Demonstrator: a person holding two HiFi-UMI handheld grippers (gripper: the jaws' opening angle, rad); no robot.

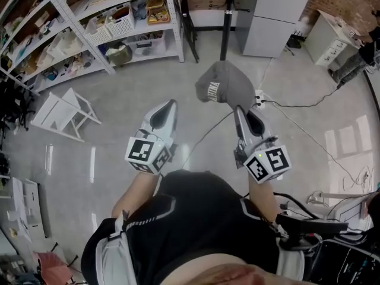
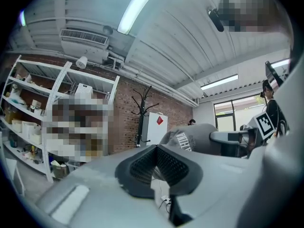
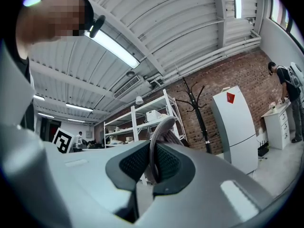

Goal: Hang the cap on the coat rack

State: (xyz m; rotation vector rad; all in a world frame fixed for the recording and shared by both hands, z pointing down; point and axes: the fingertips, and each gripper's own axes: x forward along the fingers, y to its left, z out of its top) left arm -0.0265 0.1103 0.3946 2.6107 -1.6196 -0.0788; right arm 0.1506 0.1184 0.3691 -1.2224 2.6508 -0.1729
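A grey cap (image 1: 221, 83) with white lettering hangs in the air ahead of me, and my right gripper (image 1: 237, 108) is shut on its edge. In the right gripper view the cap's brim (image 3: 161, 129) is pinched between the dark pads. My left gripper (image 1: 171, 104) is held up to the left of the cap, apart from it, jaws shut with nothing between them (image 2: 156, 148). The cap (image 2: 199, 137) shows to its right. The black coat rack (image 1: 228, 16) stands beyond the cap by the brick wall, and its hooks show in both gripper views (image 2: 142, 110) (image 3: 197, 108).
White shelving (image 1: 107, 22) full of boxes lines the left. A white fridge-like cabinet (image 1: 270, 10) stands right of the rack. A white folding frame (image 1: 62, 114) lies on the floor at left. Cables (image 1: 309, 103) cross the floor at right, near a white drawer unit (image 1: 329, 37) and a person (image 1: 362, 55).
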